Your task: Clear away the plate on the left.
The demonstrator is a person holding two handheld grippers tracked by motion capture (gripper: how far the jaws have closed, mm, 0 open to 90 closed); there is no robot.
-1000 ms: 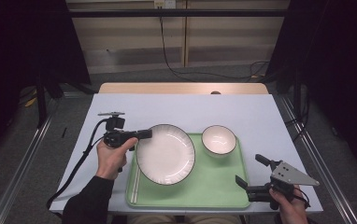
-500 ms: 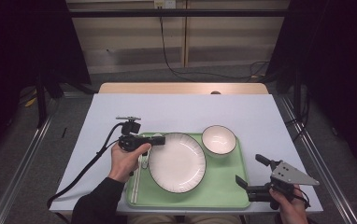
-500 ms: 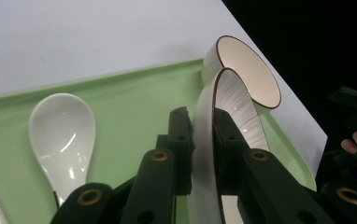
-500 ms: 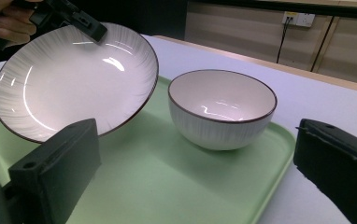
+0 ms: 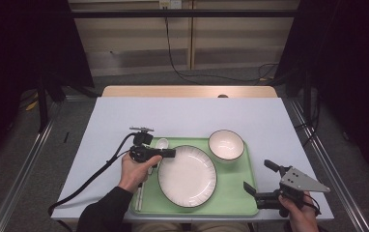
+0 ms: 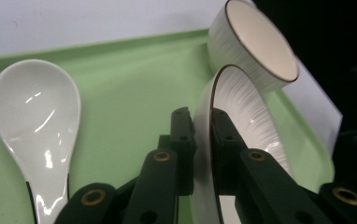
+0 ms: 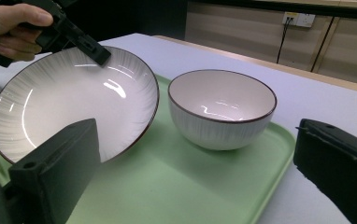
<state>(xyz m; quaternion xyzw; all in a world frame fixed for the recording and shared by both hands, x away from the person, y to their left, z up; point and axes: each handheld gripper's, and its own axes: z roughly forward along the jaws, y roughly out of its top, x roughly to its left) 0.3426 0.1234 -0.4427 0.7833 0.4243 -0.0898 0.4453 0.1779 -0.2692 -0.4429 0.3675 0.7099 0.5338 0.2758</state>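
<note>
Left gripper (image 5: 169,153) clamped on plate (image 5: 187,176) rim, tilting it to set onto tray (image 5: 231,186); right gripper (image 5: 259,181) jaws apart, idle beside tray.

bowl (image 5: 226,144): white with a dark rim, on the tray, far from the left gripper
spoon (image 6: 39,121): white, lying on the tray just beside the left gripper
table (image 5: 187,116): pale top, under everything
</note>
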